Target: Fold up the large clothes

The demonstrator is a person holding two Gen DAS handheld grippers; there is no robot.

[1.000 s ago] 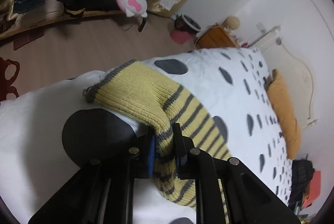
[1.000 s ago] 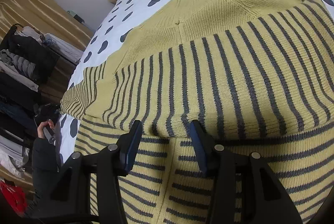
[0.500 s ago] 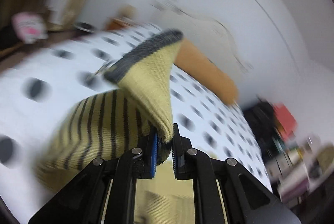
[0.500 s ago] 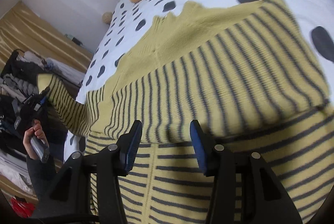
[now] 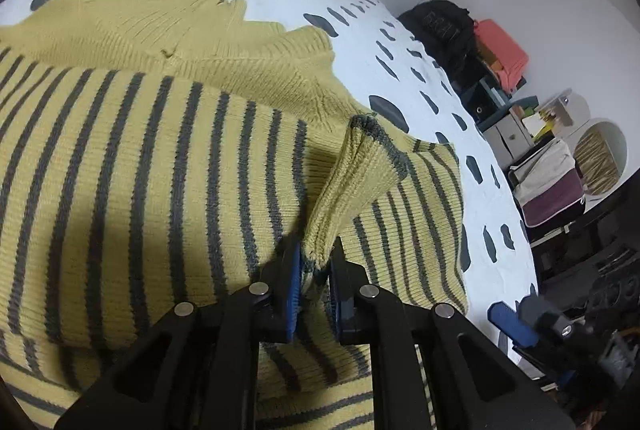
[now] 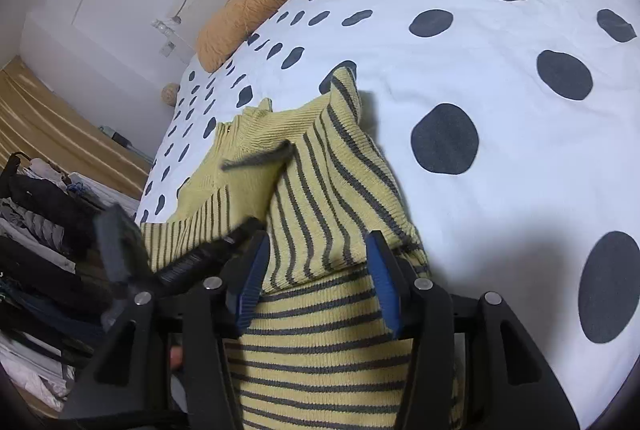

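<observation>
A: The striped sweater (image 5: 132,157) lies spread on the polka-dot bed (image 6: 500,77).

B: Left gripper (image 5: 314,284) clamps the sleeve cuff (image 5: 360,165); right gripper (image 6: 316,278) hovers, jaws apart.

A: An early release might bunch the sleeve crooked.

Even indoor light, soft shadows below the tools – strong fisheye bending, dark corners, slight motion blur at left

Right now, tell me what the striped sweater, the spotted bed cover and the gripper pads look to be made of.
Striped sweater: soft, matte rib knit, likely wool or acrylic; the knit ribs show.
Spotted bed cover: smooth woven fabric, probably cotton, matte, creasing softly.
Pads of the left gripper, clamped on the sleeve cuff: blue, ridged, likely rubber or plastic. The right gripper has the same pads, standing open.
</observation>
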